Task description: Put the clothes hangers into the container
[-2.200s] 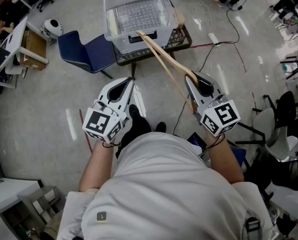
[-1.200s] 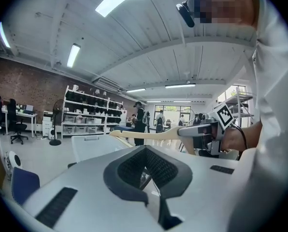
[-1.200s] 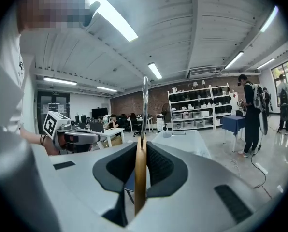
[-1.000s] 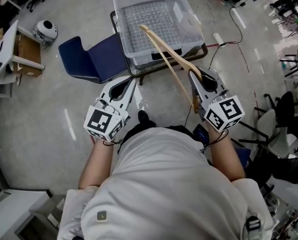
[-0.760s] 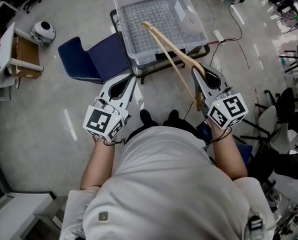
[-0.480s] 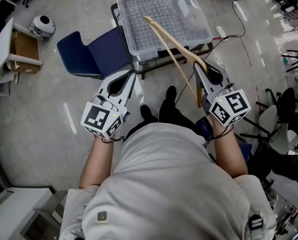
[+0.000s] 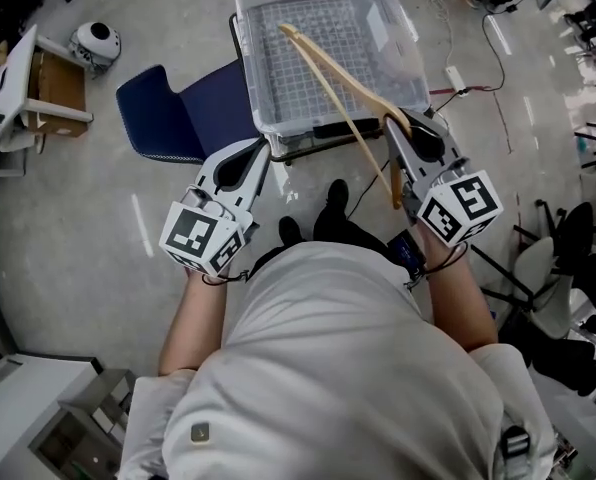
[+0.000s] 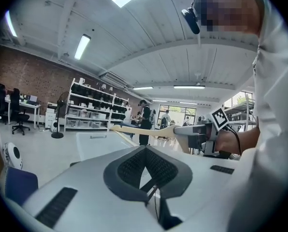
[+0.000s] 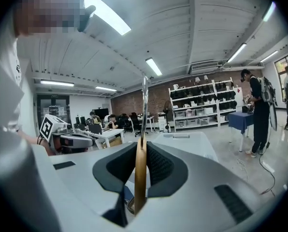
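Glossy floor (image 7: 98,228), clear container (image 7: 246,58), wooden hanger (image 7: 330,78)

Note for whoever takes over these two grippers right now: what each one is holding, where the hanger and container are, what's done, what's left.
Right gripper: jaws shut on a wooden hanger at its neck, far end out over the container.
Left gripper: jaws shut, nothing in them.
Container: clear, on a low stand straight ahead; no hanger seen lying in it.
Done: hanger brought to the container.
Left: lower it in and let go.
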`<control>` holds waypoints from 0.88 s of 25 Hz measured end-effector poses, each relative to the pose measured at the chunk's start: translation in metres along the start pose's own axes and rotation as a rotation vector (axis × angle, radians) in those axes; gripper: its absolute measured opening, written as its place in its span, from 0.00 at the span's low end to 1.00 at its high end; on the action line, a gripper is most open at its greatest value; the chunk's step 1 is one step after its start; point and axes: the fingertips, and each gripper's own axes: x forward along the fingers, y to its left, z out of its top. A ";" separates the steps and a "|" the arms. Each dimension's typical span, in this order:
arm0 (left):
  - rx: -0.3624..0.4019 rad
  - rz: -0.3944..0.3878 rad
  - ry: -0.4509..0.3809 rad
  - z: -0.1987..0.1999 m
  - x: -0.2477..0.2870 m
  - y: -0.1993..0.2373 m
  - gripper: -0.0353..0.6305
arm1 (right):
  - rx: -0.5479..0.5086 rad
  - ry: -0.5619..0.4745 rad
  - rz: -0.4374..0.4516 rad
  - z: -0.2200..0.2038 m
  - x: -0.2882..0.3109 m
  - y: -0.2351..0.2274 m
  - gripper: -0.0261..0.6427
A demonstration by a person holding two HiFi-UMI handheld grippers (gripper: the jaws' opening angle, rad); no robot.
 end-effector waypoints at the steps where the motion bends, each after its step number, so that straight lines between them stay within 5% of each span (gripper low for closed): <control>1: -0.002 0.006 0.000 0.002 0.009 0.000 0.08 | -0.001 0.001 0.011 0.003 0.004 -0.007 0.14; 13: 0.046 0.105 -0.031 0.037 0.096 -0.004 0.08 | -0.019 -0.056 0.122 0.052 0.035 -0.098 0.14; 22: 0.054 0.143 -0.004 0.039 0.118 0.007 0.08 | -0.008 -0.059 0.150 0.061 0.058 -0.126 0.14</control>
